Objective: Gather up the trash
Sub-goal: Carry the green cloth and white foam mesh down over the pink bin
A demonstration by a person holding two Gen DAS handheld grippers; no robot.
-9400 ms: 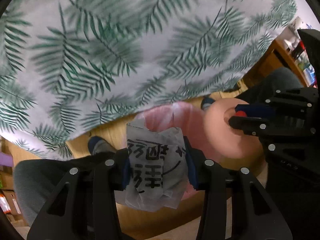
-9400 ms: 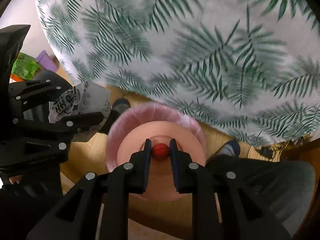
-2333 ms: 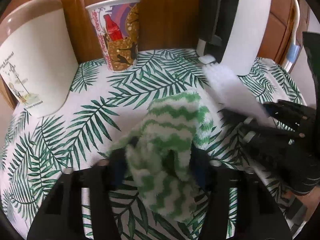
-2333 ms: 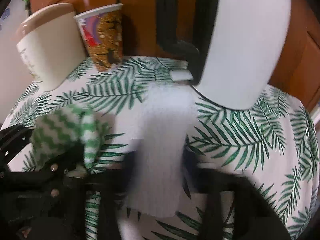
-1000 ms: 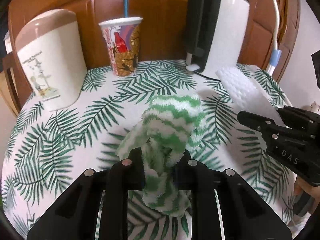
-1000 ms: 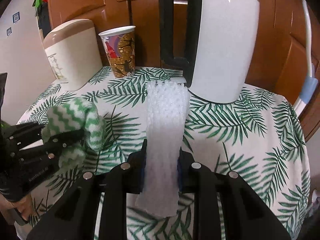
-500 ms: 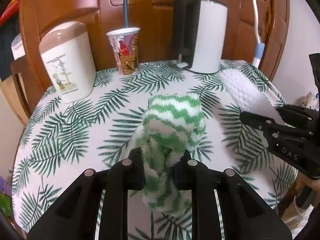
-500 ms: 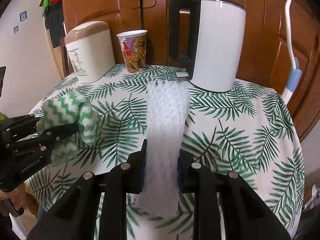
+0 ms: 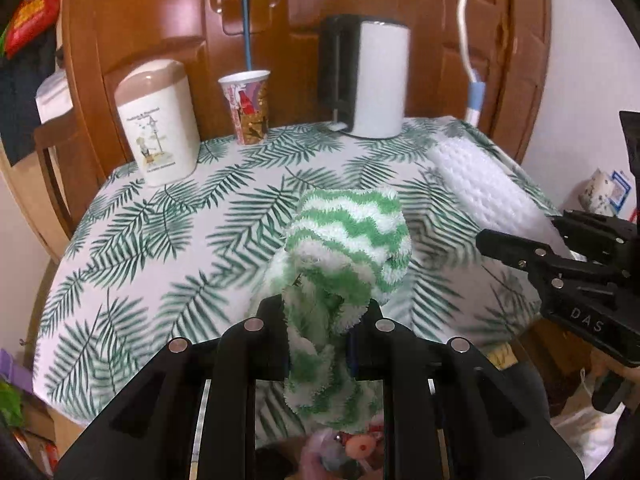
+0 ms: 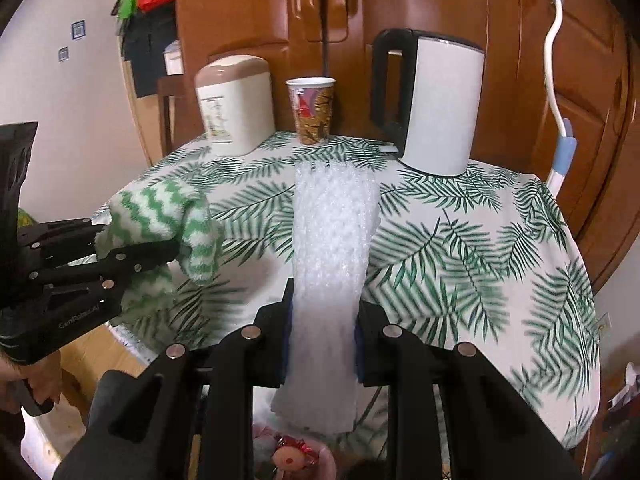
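My left gripper [image 9: 326, 336] is shut on a fuzzy green and white zigzag cloth [image 9: 344, 248], held in the air over the table's near edge. The cloth also shows in the right wrist view [image 10: 160, 216]. My right gripper [image 10: 322, 336] is shut on a long strip of white bubble wrap [image 10: 332, 240], which also shows at the right of the left wrist view [image 9: 480, 188]. Both are held out from the round table with the palm-leaf cloth [image 9: 160, 240]. A pink bin with trash [image 10: 296, 460] shows below, between the right gripper's arms.
At the table's far side stand a beige canister [image 9: 158, 120], a printed paper cup [image 9: 248, 106] and a white and black kettle [image 9: 368, 76], in front of a brown wooden door [image 9: 160, 20]. A white cable [image 10: 556, 60] hangs at the right.
Both grippers have drawn back and up from the table with the cloth and bubble wrap held. The table looks smaller and farther. The pink bin has come into view below.
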